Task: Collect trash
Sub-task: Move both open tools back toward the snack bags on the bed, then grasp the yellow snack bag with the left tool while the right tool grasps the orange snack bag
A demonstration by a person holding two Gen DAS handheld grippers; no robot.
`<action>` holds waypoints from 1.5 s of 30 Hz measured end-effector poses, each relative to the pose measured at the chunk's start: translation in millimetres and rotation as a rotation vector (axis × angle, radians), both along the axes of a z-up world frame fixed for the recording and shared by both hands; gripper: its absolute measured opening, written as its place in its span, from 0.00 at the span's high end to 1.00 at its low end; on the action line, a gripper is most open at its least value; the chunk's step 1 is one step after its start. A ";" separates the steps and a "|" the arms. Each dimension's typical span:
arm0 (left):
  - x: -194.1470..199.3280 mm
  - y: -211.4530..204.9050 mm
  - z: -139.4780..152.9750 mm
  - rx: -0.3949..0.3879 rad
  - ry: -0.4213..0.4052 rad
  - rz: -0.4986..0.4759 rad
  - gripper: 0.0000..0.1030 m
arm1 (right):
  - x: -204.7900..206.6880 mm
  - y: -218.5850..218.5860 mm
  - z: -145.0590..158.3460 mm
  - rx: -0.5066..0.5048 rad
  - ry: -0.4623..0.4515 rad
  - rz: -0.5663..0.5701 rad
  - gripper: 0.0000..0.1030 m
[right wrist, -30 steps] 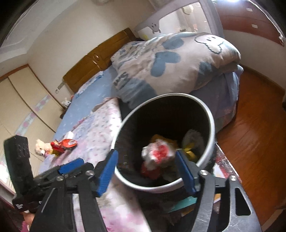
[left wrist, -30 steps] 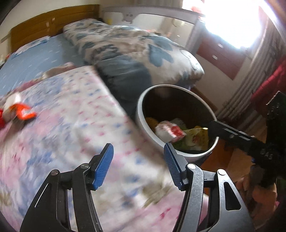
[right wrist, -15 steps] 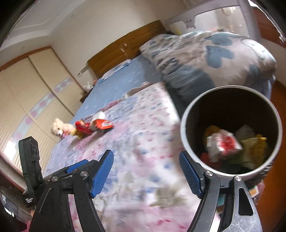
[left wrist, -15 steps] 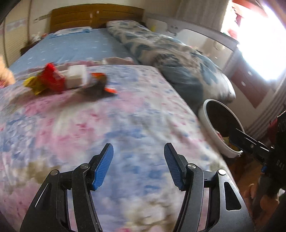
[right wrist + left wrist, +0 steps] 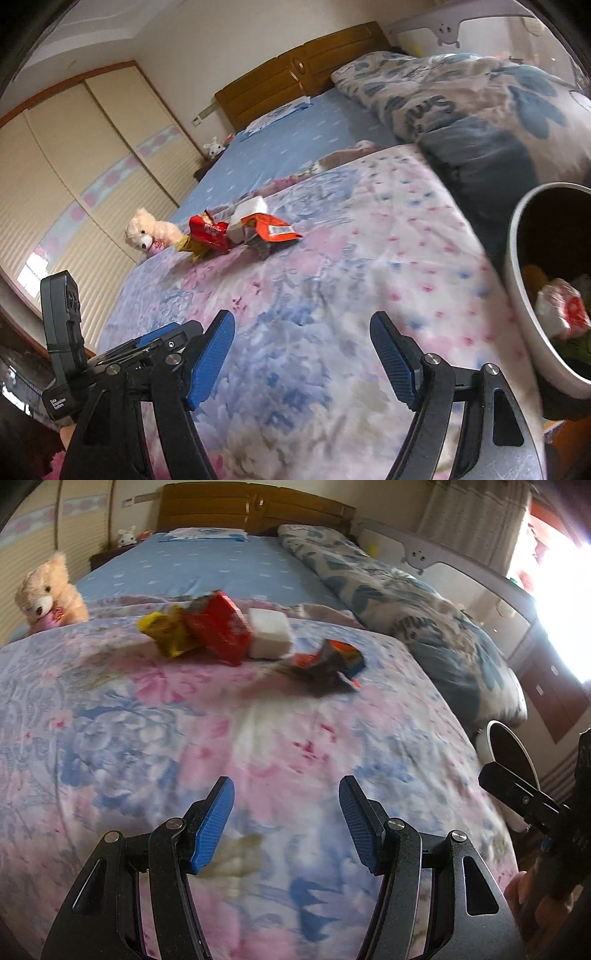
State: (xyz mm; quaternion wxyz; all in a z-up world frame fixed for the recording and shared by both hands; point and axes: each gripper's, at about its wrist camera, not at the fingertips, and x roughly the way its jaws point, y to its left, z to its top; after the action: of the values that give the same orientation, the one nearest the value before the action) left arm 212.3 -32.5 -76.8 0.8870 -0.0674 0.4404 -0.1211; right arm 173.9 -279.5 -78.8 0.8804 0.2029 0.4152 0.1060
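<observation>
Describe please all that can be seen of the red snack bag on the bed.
The red snack bag is a crumpled, glossy foil-like packet, blurred in the left wrist view. It lies on the floral bedspread, in the middle of a small trash pile. A yellow wrapper lies against one side and a white box against the other. The right wrist view shows white print on it, too small to read. Neither gripper touches it.
</observation>
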 end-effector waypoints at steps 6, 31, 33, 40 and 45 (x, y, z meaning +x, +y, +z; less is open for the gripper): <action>19.9 19.9 -0.3 0.009 0.001 0.050 0.42 | 21.3 18.2 -4.3 -0.006 -0.006 0.037 0.25; 146.6 73.8 -20.3 0.030 0.015 0.160 0.52 | 132.7 68.3 -34.8 -0.079 -0.015 0.125 0.32; 151.6 74.9 -23.7 0.024 0.027 0.152 0.77 | 134.8 68.1 -37.8 -0.079 -0.005 0.124 0.50; 135.7 79.4 -24.3 0.021 0.015 0.147 0.83 | 127.1 64.9 -41.9 -0.066 0.025 0.128 0.95; 98.7 84.9 -21.1 -0.007 0.013 0.148 0.84 | 105.9 60.7 -35.0 -0.048 0.018 0.124 0.97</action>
State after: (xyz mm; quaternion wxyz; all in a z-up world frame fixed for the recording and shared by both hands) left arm 311.0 52.5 -97.9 0.8904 -0.1039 0.4395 -0.0563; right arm 279.8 -218.8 -113.8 0.8730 0.1563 0.4375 0.1486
